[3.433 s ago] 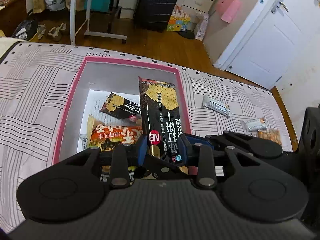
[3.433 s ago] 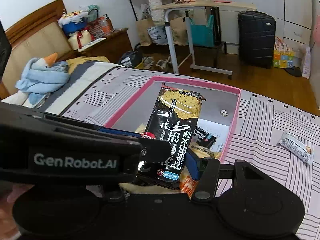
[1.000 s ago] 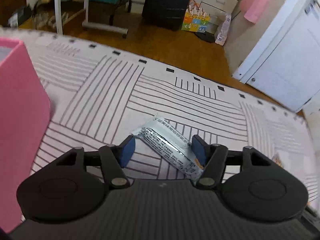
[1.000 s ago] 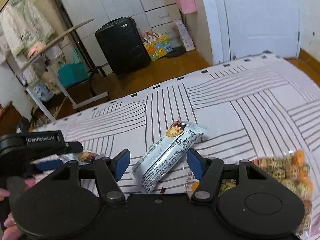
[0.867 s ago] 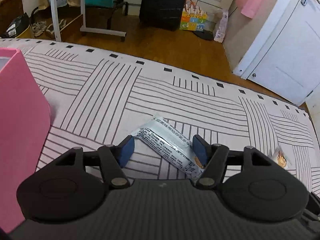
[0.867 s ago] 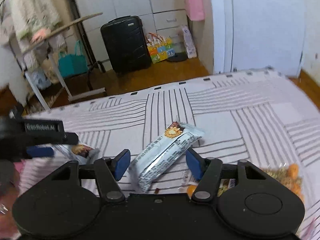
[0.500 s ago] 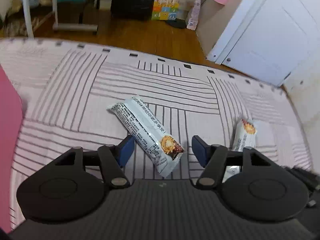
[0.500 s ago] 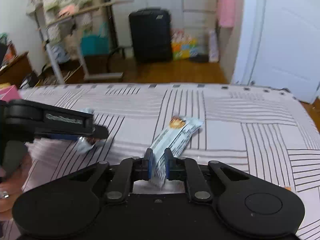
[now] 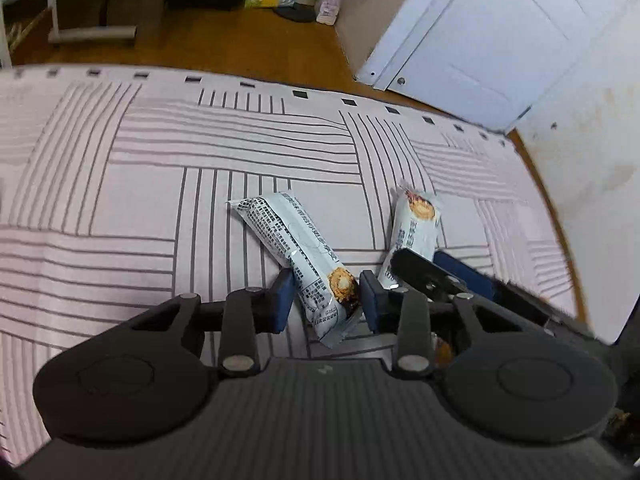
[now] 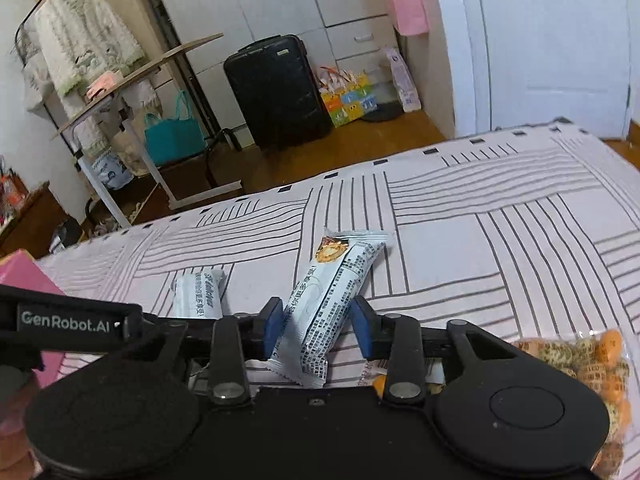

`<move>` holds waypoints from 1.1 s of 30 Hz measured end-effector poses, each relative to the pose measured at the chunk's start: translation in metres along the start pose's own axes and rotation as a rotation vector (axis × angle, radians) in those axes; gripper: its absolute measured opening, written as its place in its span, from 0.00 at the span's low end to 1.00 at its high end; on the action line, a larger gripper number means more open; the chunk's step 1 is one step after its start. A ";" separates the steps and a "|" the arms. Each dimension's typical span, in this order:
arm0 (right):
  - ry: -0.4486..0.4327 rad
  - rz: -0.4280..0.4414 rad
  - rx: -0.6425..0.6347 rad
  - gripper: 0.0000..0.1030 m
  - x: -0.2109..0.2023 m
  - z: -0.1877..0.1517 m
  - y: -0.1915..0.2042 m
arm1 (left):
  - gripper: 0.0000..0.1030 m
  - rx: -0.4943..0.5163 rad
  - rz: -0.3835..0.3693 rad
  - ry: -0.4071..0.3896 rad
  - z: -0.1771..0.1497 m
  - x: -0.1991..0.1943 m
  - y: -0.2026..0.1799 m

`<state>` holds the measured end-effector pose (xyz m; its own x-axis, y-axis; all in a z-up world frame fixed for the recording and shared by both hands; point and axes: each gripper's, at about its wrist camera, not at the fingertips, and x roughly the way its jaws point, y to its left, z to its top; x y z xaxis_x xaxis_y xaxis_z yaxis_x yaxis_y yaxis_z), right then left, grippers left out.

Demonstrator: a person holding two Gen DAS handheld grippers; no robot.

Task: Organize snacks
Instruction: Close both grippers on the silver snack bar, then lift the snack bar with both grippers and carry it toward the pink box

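Note:
Two white snack bars lie on the striped bedcover. My left gripper (image 9: 326,300) is open, its blue pads either side of the lower end of the left snack bar (image 9: 298,250), with gaps on both sides. My right gripper (image 10: 318,322) is open around the right snack bar (image 10: 334,296); gaps show beside both pads. The right bar also shows in the left wrist view (image 9: 414,232), with the right gripper's fingers (image 9: 460,272) at its lower end. The left bar shows in the right wrist view (image 10: 200,294), partly behind the left gripper.
A clear bag of mixed nuts (image 10: 592,364) lies at the right, near my right gripper. A corner of the pink box (image 10: 24,270) shows at the far left. The bed's far edge meets a wooden floor with a black suitcase (image 10: 276,92).
The left gripper has come down over the left bar and narrowed around it. The right gripper, pinched on the right bar half a second ago, now stands wider apart around it.

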<state>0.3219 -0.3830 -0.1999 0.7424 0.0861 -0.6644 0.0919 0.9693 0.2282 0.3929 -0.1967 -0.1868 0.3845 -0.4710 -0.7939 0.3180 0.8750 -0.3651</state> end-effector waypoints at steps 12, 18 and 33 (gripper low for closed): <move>0.263 0.109 -0.127 0.33 -0.020 0.020 0.003 | 0.30 0.004 0.005 0.172 0.008 -0.003 0.005; 0.266 0.098 -0.131 0.35 -0.015 0.012 0.006 | 0.33 0.065 0.070 0.113 0.002 0.003 -0.005; 0.247 0.126 -0.126 0.30 -0.028 0.009 0.017 | 0.26 0.053 0.067 -0.033 -0.020 -0.020 -0.012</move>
<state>0.3081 -0.3710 -0.1712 0.5575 0.2455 -0.7930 -0.0851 0.9671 0.2396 0.3644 -0.1956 -0.1759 0.4347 -0.4155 -0.7990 0.3354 0.8981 -0.2846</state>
